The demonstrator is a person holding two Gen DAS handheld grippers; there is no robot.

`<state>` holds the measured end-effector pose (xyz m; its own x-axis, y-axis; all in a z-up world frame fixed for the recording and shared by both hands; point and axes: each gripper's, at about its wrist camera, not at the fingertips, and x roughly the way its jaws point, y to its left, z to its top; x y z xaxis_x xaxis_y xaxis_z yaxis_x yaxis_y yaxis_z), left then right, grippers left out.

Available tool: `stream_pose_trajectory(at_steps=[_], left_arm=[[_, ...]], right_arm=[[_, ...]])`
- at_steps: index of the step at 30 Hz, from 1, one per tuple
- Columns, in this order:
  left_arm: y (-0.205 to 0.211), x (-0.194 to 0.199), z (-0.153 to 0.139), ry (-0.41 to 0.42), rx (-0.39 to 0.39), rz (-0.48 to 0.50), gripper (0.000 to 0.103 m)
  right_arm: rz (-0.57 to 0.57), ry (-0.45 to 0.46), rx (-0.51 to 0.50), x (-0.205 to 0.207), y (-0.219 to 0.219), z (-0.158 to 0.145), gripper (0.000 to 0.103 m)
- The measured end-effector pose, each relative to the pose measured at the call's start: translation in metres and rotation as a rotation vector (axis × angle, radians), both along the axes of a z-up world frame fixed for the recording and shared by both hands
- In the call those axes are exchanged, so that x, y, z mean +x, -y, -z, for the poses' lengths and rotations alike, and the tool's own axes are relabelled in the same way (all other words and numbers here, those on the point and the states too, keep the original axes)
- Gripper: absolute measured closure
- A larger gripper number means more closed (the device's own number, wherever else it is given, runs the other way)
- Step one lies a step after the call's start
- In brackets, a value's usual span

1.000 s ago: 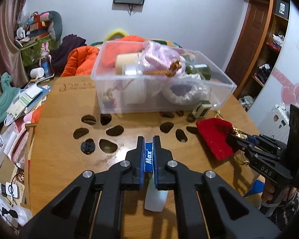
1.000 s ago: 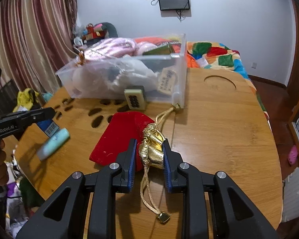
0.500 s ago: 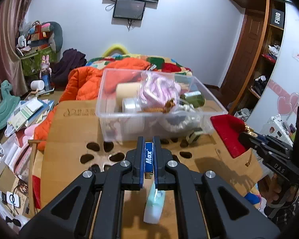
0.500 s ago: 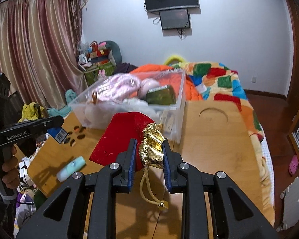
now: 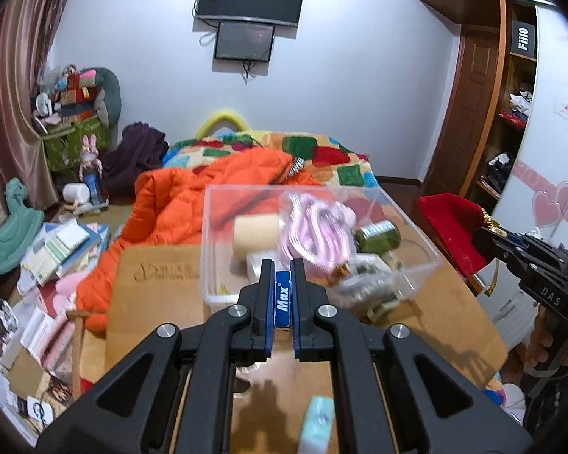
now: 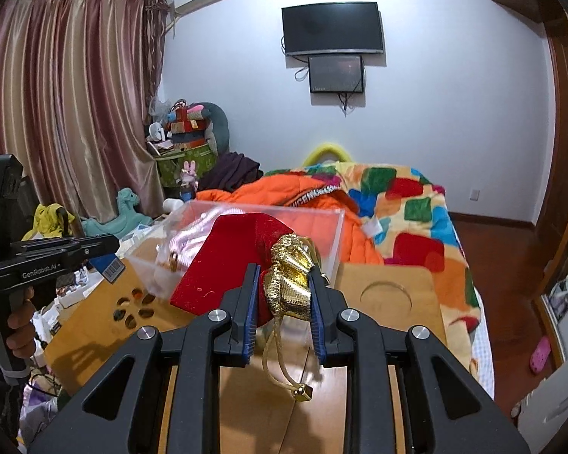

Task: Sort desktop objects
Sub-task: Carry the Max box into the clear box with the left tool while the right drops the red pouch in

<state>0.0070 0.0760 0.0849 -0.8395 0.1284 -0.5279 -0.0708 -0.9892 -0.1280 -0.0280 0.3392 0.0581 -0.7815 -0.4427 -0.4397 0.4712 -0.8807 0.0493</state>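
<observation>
A: Starting at the left, what does the left gripper (image 5: 283,295) have?

B: Its jaws are closed tight on a small blue packet (image 5: 283,299) with "Max" printed on it, held up above the wooden counter (image 5: 155,283). In the right wrist view the same packet shows a barcode label, sticking out of that gripper on the left edge.

A: And below it?

B: A pale mint tube (image 5: 316,425) lies on the counter, near the bottom of the left wrist view, partly hidden by the gripper's frame.

A: What sits in the middle?

B: A clear plastic box (image 5: 223,227) stands on the counter, past the left gripper's tips. Inside I can see a cream roll (image 5: 255,234), a bundle of pink cord (image 5: 314,234) and a dark green jar (image 5: 378,234) lying on its side. The things lower in the box are too blurred to name.

A: And to the right?

B: The right gripper (image 6: 280,299) is closed partway on the gold neck of a red velvet pouch (image 6: 223,261). The pouch is lifted clear of the counter, and its red body reaches forward in front of the box's near wall. A gold cord (image 6: 280,363) with a small gold bead hangs down between the jaws.

A: Anything behind?

B: A bed with a patchwork blanket (image 6: 409,204) and an orange jacket (image 5: 193,196) on it.
</observation>
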Motion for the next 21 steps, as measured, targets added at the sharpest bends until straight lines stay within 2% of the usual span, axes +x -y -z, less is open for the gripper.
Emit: stream_pose_trajectory(at_steps=[10, 14, 21], left_arm=[[0.013, -0.046, 0.005, 0.016, 0.000, -0.050, 0.097], [0.011, -0.062, 0.016, 0.050, 0.010, -0.042, 0.097], [0.004, -0.071, 0.030, 0.076, -0.019, -0.032, 0.097]], right_arm=[[-0.037, 0.012, 0.032, -0.038, 0.027, 0.007, 0.082], [-0.056, 0.043, 0.037, -0.053, 0.036, 0.018, 0.082], [-0.080, 0.082, 0.076, -0.066, 0.045, 0.040, 0.082]])
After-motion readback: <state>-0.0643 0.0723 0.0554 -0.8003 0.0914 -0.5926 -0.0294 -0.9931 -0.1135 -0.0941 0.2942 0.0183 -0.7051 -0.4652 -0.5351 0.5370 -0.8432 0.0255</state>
